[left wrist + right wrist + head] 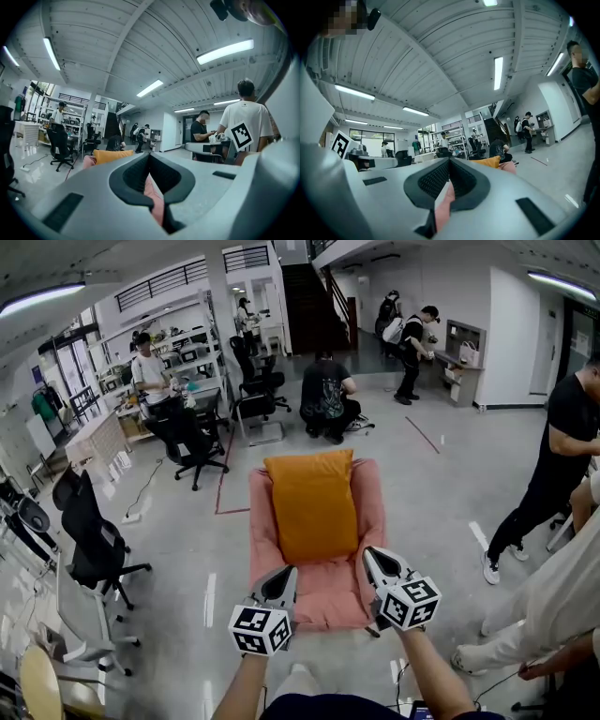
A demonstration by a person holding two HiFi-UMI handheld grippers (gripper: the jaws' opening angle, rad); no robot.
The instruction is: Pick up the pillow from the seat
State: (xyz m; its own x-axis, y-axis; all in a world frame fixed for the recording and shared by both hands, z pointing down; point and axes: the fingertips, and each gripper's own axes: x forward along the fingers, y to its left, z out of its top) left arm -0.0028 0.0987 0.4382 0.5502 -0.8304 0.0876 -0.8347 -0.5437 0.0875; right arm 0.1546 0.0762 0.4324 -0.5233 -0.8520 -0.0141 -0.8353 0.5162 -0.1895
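Orange pillow (314, 507) lies lengthwise on the pink armchair (328, 604), covering the backrest and the rear of the seat. Left tongs (284, 573) and right tongs (369, 557) are both pressed together with nothing pinched. Each is held over the front of the seat, one near each lower corner of the pillow; contact with it cannot be established.

– Where's the orange pillow (314, 507) sitting?
– You're looking down on it. Rectangular, smooth, it's lying lengthwise on the pink seat (323, 601), its top edge leaning against the back.
– And the front cushion?
– It's showing bare.
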